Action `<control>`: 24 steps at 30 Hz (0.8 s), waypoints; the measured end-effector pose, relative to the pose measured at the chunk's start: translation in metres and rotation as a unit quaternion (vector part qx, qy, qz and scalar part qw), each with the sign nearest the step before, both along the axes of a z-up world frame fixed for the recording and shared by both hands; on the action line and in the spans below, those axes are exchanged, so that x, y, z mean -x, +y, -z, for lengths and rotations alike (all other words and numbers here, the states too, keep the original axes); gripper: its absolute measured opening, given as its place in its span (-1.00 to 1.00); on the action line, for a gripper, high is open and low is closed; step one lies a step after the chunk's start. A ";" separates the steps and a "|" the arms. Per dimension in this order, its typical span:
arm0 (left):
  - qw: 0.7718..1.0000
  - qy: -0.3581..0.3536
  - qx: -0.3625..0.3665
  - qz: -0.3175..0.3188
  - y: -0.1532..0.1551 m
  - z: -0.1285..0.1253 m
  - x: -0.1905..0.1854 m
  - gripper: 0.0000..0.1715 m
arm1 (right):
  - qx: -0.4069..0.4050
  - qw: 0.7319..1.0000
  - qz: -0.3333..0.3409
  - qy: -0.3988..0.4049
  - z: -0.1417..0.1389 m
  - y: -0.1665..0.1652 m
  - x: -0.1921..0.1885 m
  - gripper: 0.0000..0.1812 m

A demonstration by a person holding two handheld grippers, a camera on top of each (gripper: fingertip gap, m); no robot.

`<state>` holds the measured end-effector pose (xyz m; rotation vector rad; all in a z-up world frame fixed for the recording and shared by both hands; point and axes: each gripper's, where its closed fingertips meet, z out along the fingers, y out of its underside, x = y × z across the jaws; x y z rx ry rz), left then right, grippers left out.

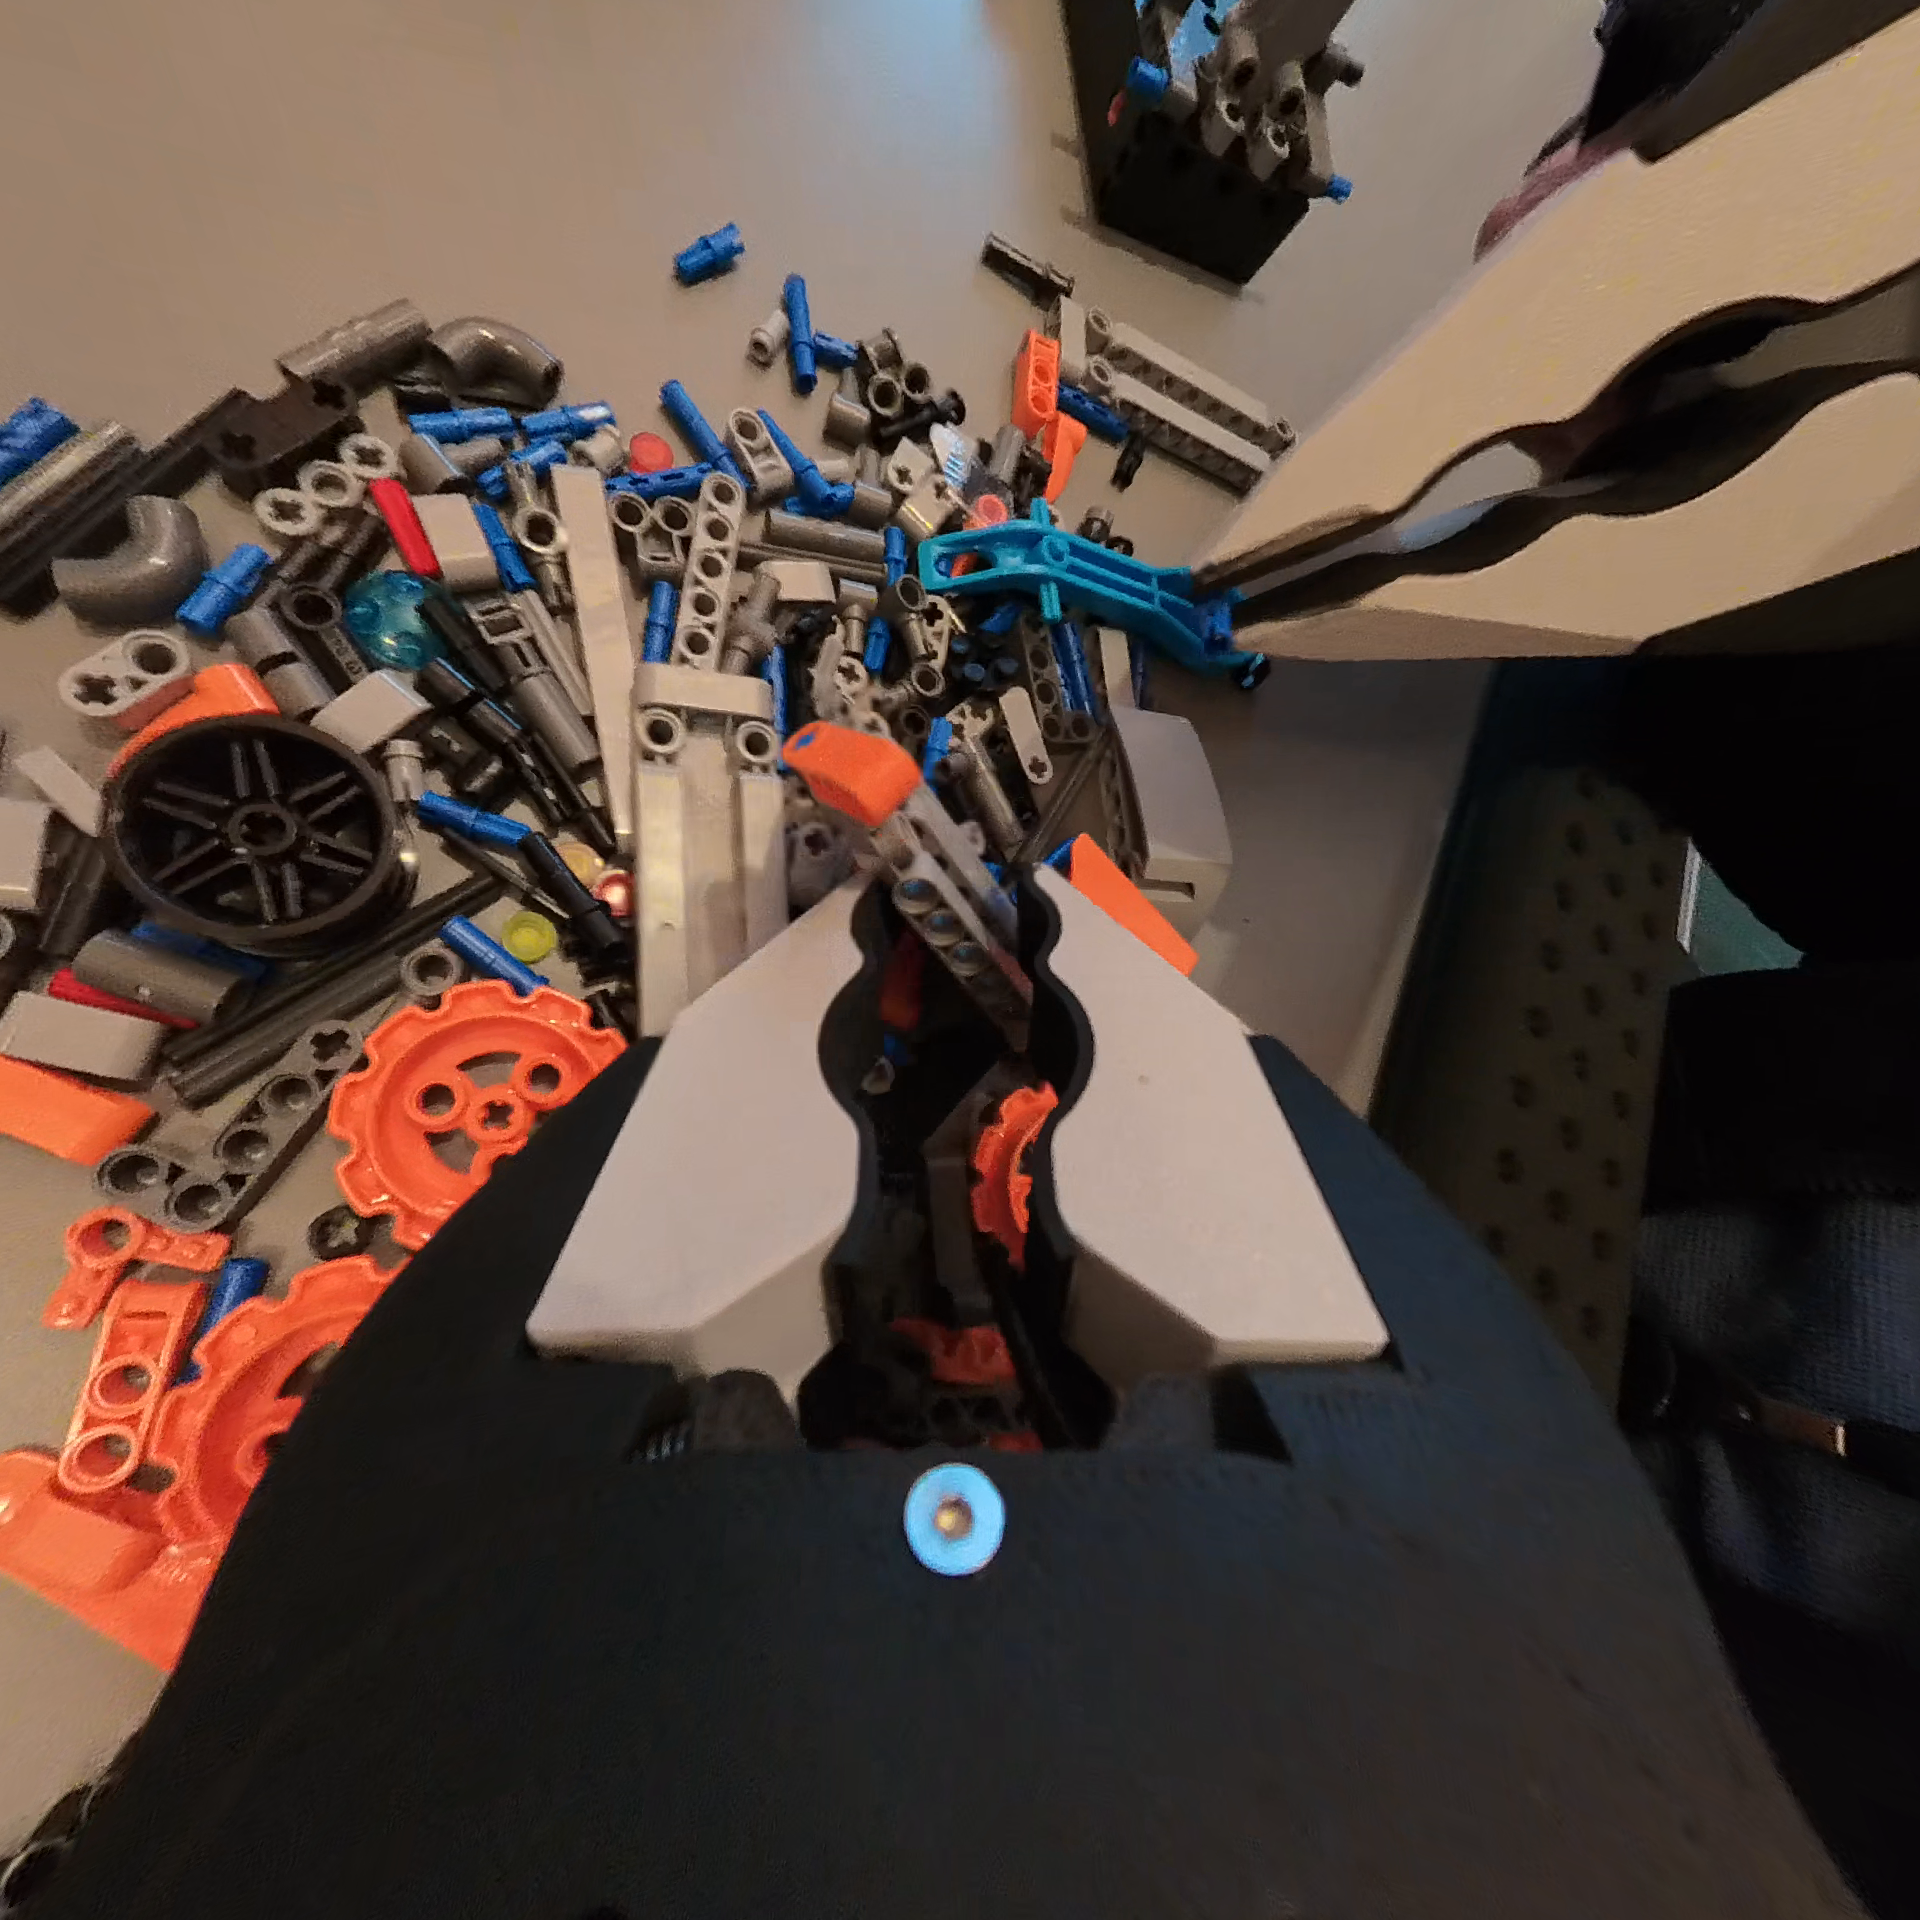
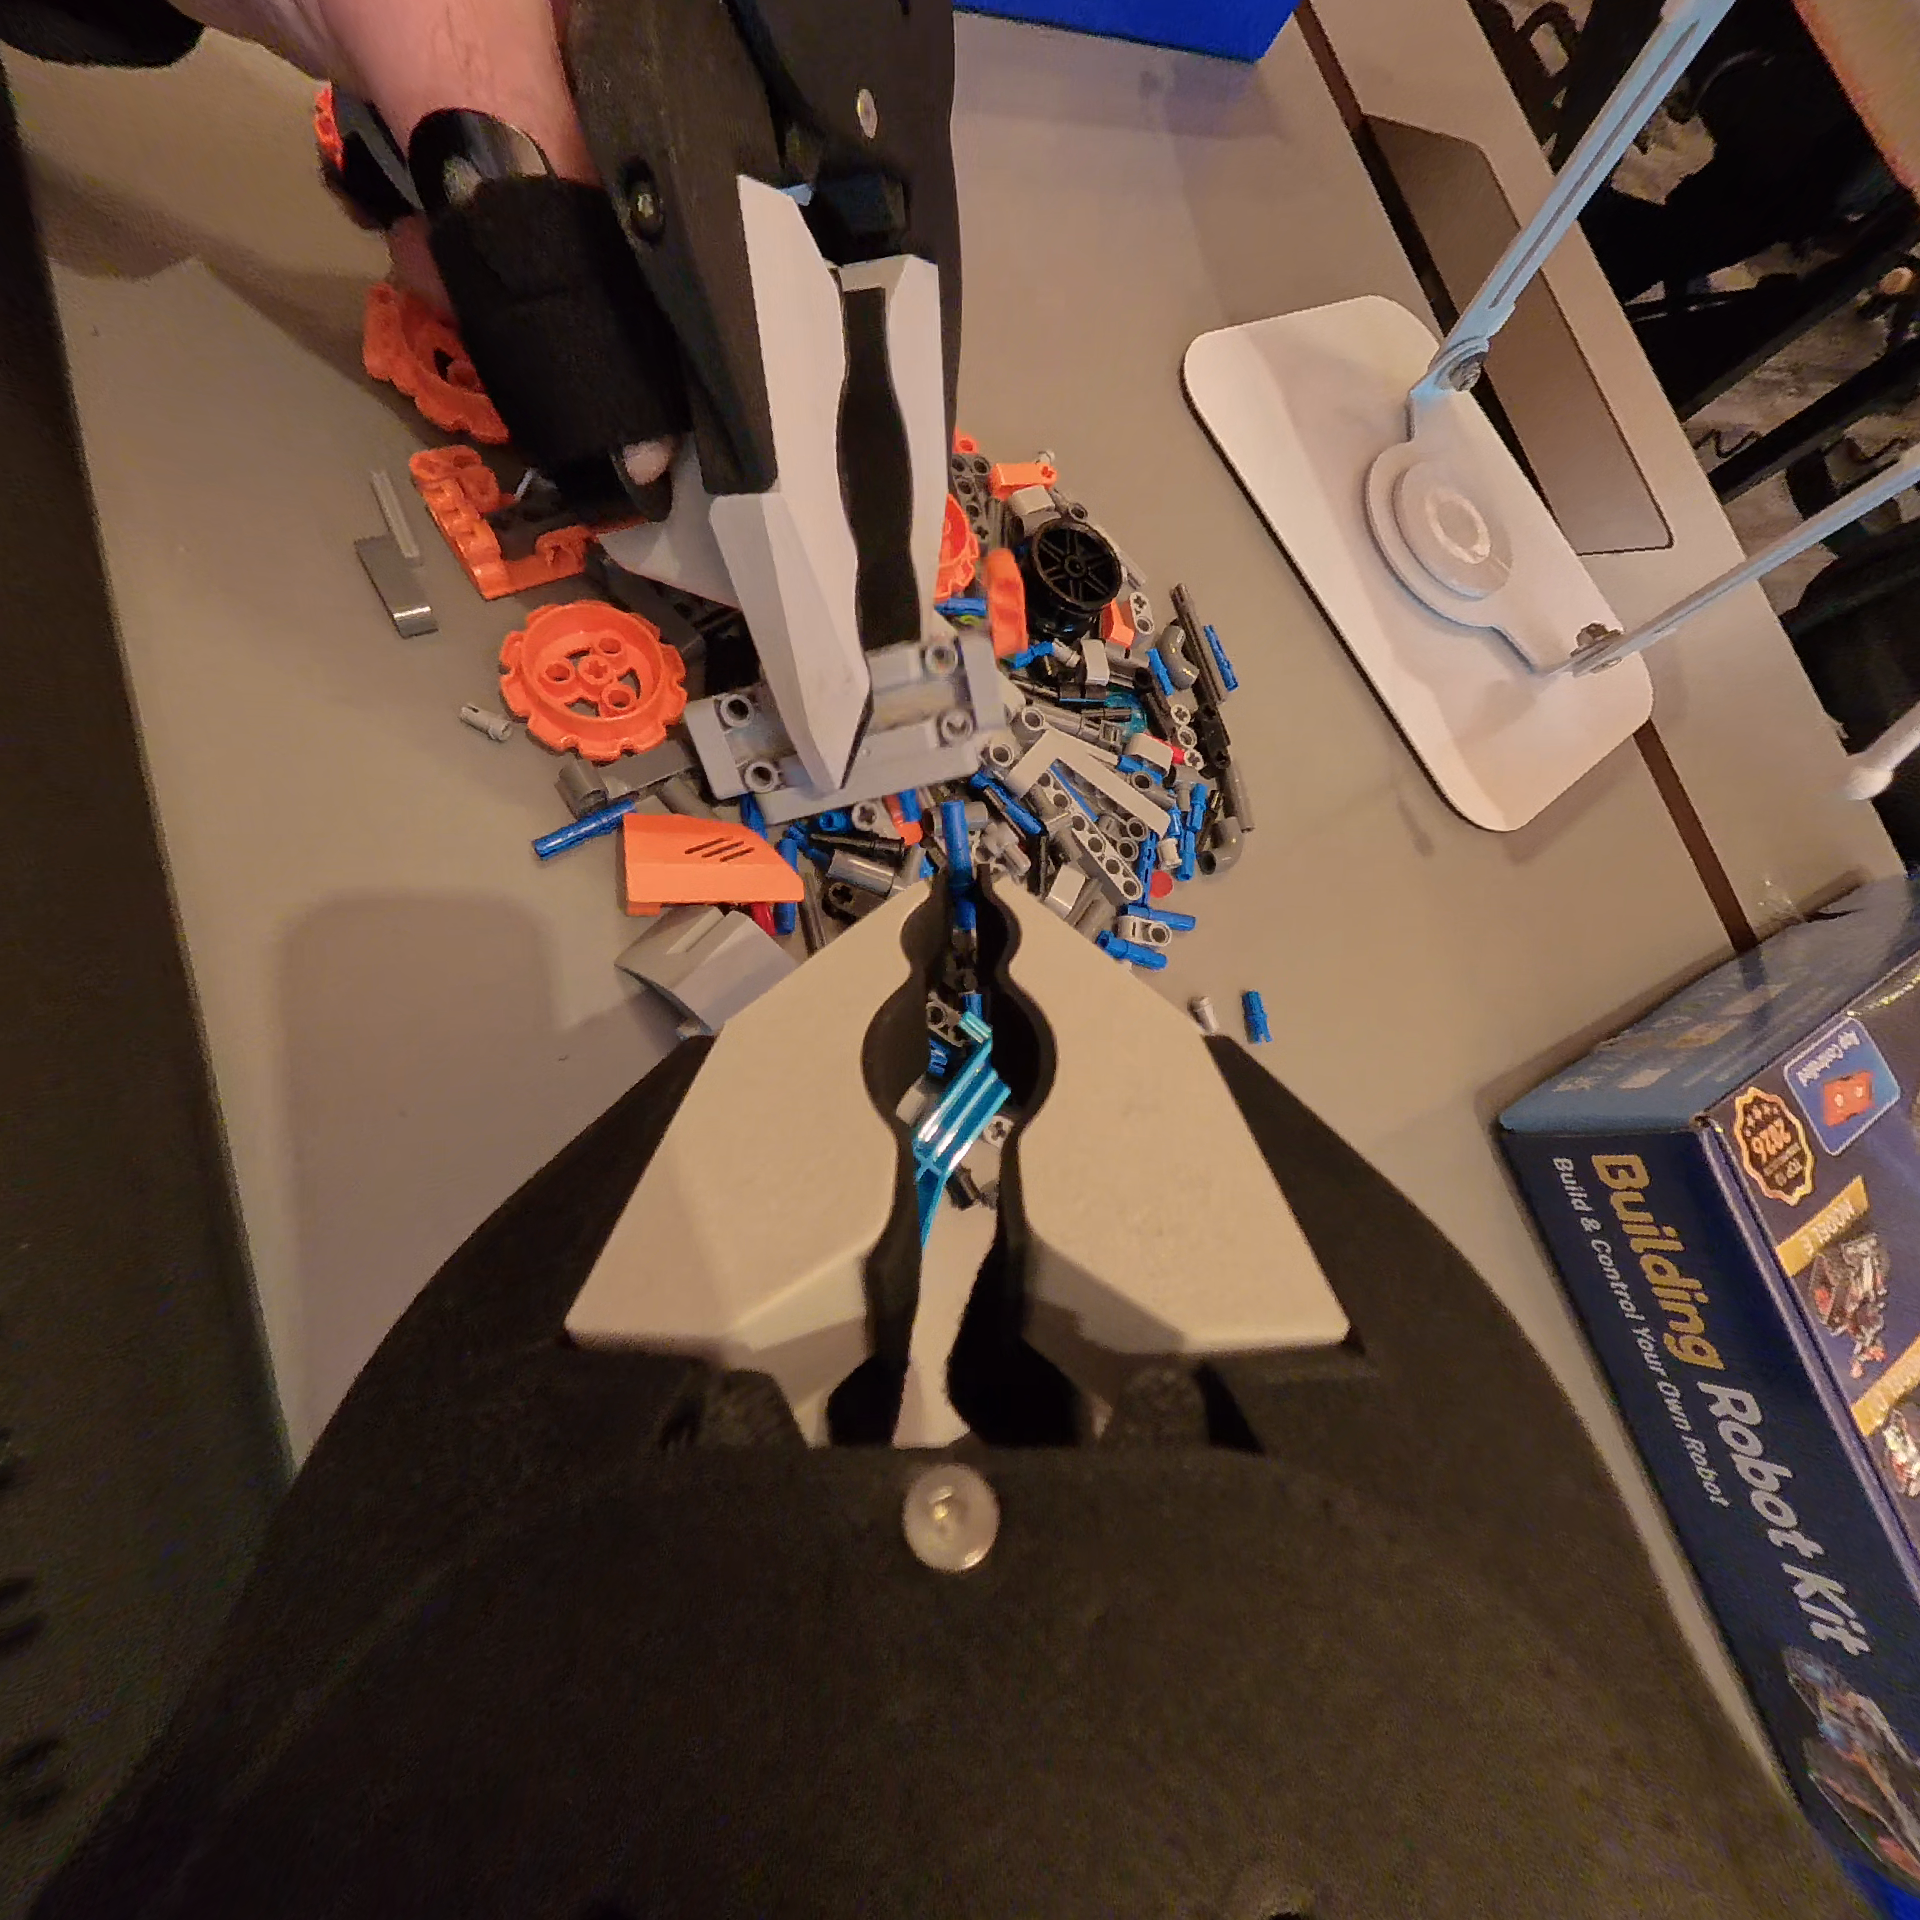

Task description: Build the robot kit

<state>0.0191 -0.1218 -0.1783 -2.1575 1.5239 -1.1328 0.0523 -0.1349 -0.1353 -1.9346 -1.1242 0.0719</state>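
On my left wrist view, the left tool is closed on a grey holed plastic beam with an orange cap, held above a heap of grey, blue and orange plastic building pieces spread on the beige counter. A black spoked plastic wheel and an orange toothed plastic gear lie to the left of that tool. The right tool comes in from the right, pinching a turquoise plastic arm piece by its end. On my right wrist view, the right tool stands nearly shut with the turquoise plastic arm piece running between its fingers. Opposite, the left tool reaches down at a light grey block with pin holes. A dark blue printed cardboard box and a white lamp base sit to the right. The heap looks largely unsorted.
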 end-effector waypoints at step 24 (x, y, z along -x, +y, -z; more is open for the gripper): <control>0.985 -0.141 -0.097 -0.037 0.020 -0.071 0.001 -0.54 | -0.087 0.996 0.002 0.017 -0.038 0.008 0.009 -0.97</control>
